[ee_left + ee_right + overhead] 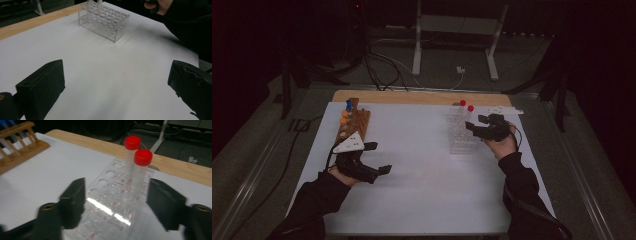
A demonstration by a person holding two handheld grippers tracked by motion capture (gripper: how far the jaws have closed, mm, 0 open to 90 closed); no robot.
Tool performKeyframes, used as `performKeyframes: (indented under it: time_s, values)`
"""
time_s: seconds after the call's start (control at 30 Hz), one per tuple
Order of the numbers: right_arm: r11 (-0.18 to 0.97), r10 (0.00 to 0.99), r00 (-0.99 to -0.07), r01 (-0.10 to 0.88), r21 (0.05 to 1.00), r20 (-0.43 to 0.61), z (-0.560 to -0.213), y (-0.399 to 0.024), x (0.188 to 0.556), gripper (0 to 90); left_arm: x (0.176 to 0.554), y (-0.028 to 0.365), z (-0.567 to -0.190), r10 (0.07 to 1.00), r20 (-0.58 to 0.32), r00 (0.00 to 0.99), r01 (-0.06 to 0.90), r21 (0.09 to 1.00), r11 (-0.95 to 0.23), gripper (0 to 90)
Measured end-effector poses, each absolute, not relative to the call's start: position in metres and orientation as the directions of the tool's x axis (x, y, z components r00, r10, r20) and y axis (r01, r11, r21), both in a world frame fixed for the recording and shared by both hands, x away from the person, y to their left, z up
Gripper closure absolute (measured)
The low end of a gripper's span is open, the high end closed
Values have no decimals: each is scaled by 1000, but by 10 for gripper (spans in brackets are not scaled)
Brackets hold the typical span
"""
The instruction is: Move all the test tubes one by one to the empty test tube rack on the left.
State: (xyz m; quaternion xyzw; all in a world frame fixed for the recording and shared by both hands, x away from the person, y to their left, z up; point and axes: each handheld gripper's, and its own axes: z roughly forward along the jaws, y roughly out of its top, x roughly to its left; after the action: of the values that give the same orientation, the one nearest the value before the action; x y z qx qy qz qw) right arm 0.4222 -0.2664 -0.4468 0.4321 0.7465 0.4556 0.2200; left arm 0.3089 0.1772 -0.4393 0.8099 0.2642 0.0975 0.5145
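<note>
A clear plastic tube rack (461, 137) stands right of centre on the white table sheet (422, 180). Two red-capped tubes (470, 108) stand upright in its far end. In the right gripper view the nearer red-capped tube (143, 157) rises just beyond my right gripper (118, 203), whose jaws stand apart over the clear rack (107, 202) with nothing pressed between them. From above, my right gripper (474, 121) sits at the rack's right side. My left gripper (382, 157) hovers open over bare sheet at the left, its jaws wide in its own view (115, 80).
A wooden tube rack (353, 122) with blue- and orange-capped tubes (347, 112) stands at the back left, also seen in the right gripper view (17, 147). The bare wooden table edge (412, 97) runs along the back. A small white object (504, 110) lies at the far right corner.
</note>
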Motion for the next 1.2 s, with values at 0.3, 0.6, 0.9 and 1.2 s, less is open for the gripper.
performKeyframes:
  time_s: [0.3,0.6,0.9,1.2]
  values:
    - [242,862,-505,477,845,39,-460,-266,448,556,310,177,-442,534,-121,837,337,883,-327,19]
    - [227,872,-486,495,839,51,-465,-264,463,610,310,177,-444,529,-120,840,337,880,-335,18]
    - [234,872,-487,503,832,50,-467,-259,468,708,311,178,-445,530,-127,839,342,879,-331,19]
    - [222,877,-477,497,839,51,-460,-263,469,752,311,176,-445,530,-120,839,340,877,-340,19]
